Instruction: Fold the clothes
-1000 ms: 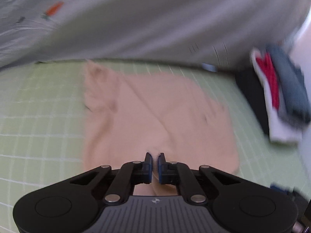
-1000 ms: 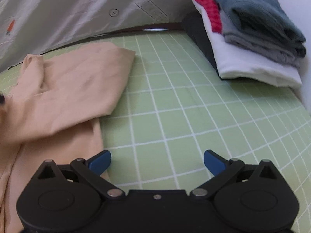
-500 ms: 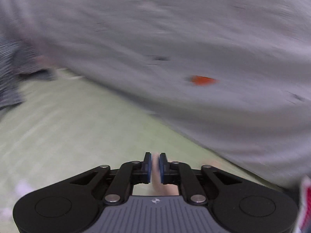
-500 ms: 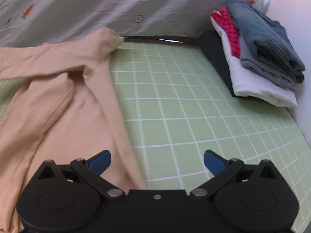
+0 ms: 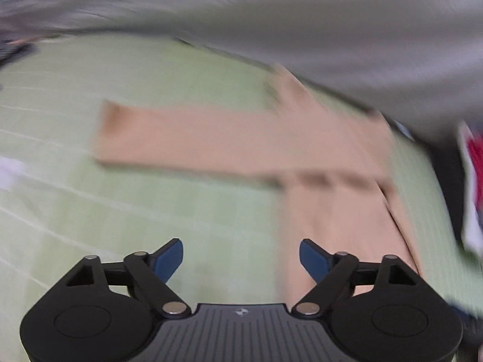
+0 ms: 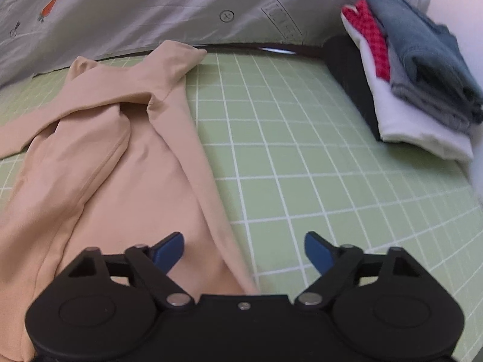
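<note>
A beige long-sleeved garment (image 5: 241, 138) lies on the green grid mat (image 5: 120, 211), with one sleeve stretched out to the left; this view is blurred. My left gripper (image 5: 240, 244) hovers at the garment's left edge. Its jaws are opening, and between them I see only mat and the cloth's edge. In the right wrist view the garment (image 6: 135, 150) lies rumpled with a sleeve crossing its chest. My right gripper (image 6: 244, 238) is above the garment's right hem edge. Its jaws stand wide and are closing, and the pads are not pressing on the cloth.
A stack of folded clothes (image 6: 422, 75) in white, red, grey and denim sits on a black item at the mat's (image 6: 302, 150) far right. A grey sheet with carrot prints (image 6: 120, 6) rises behind the mat. The stack's edge (image 5: 471, 166) shows in the left view.
My left gripper was shut on beige cloth, swung out to the left, and has let it go with jaws wide. The right gripper moved over the garment's right edge and its jaws narrowed a little.
</note>
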`<state>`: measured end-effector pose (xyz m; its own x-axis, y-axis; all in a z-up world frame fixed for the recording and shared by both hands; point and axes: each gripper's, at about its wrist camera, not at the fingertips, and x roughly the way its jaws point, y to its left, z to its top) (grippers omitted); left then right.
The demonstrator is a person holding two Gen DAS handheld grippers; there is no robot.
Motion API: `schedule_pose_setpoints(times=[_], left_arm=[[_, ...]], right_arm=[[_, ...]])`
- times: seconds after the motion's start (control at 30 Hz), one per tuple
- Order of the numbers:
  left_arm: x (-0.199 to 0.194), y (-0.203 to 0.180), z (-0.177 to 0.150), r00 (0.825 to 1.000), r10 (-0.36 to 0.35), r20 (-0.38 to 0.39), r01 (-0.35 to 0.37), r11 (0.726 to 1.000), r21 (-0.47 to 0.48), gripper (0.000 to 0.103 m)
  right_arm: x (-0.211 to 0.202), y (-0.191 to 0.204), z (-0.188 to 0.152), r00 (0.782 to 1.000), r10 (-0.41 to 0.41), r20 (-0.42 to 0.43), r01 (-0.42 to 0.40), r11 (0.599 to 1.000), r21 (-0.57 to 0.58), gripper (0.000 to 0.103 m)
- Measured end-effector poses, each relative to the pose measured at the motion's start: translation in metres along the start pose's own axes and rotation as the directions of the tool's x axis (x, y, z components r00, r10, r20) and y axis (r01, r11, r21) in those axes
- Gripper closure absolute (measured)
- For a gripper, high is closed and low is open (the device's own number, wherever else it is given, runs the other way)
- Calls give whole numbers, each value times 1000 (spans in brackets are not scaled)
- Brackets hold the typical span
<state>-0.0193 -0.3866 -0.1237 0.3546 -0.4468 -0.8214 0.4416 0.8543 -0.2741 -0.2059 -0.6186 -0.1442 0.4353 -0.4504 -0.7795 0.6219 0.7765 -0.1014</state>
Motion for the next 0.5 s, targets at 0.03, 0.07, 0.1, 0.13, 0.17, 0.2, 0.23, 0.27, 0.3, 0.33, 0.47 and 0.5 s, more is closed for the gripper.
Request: schedule_pose_setpoints(times=[0.03, 0.07, 0.1, 0.13, 0.17, 0.2, 0.23, 0.27, 0.3, 0.33, 0.47, 0.5], left_arm=[[2, -12, -7, 1000, 0, -22, 1, 999, 48, 15], [2, -23, -15, 999, 9, -33, -6, 995, 100, 15], [0, -32, -22, 999, 20, -34, -15, 990, 142, 15], [-2, -39, -27, 999, 29, -33, -23, 985, 173, 14], [-4, -44, -32, 999, 36, -34, -29, 982, 188, 14], [-5, -47, -34, 998, 42, -36, -34, 980, 194, 14], [-5, -47, -36, 998, 50, -40, -41, 980, 195, 13], [-5, -49, -37, 997, 63, -45, -53, 979, 197, 13], [-4, -50, -38, 996, 78, -52, -66, 978, 198, 13], [-3, -51, -40, 993, 95, -62, -81, 977, 198, 12], [-2, -47, -54, 983, 145, -109, -124, 975, 186, 12], [-2, -46, -58, 981, 154, -120, -131, 975, 181, 12]], right_arm=[[1, -2, -1, 1000, 14, -6, -14, 1000, 12, 24], [1, -5, -2, 999, 33, -11, -32, 999, 29, 29], [1, -8, -4, 999, 52, -16, -51, 998, 44, 32], [1, -11, -6, 997, 70, -20, -69, 996, 54, 37], [1, -13, -8, 996, 89, -22, -88, 994, 61, 45], [0, -16, -9, 994, 108, -24, -106, 992, 65, 49], [-1, -18, -11, 992, 124, -24, -122, 990, 69, 54], [-2, -20, -12, 990, 141, -24, -139, 988, 71, 58], [-3, -21, -13, 988, 152, -25, -150, 986, 69, 60], [-4, -22, -14, 986, 162, -26, -160, 985, 67, 66], [-7, -26, -17, 980, 196, -33, -195, 980, 48, 84], [-7, -27, -18, 979, 202, -35, -201, 979, 44, 85]])
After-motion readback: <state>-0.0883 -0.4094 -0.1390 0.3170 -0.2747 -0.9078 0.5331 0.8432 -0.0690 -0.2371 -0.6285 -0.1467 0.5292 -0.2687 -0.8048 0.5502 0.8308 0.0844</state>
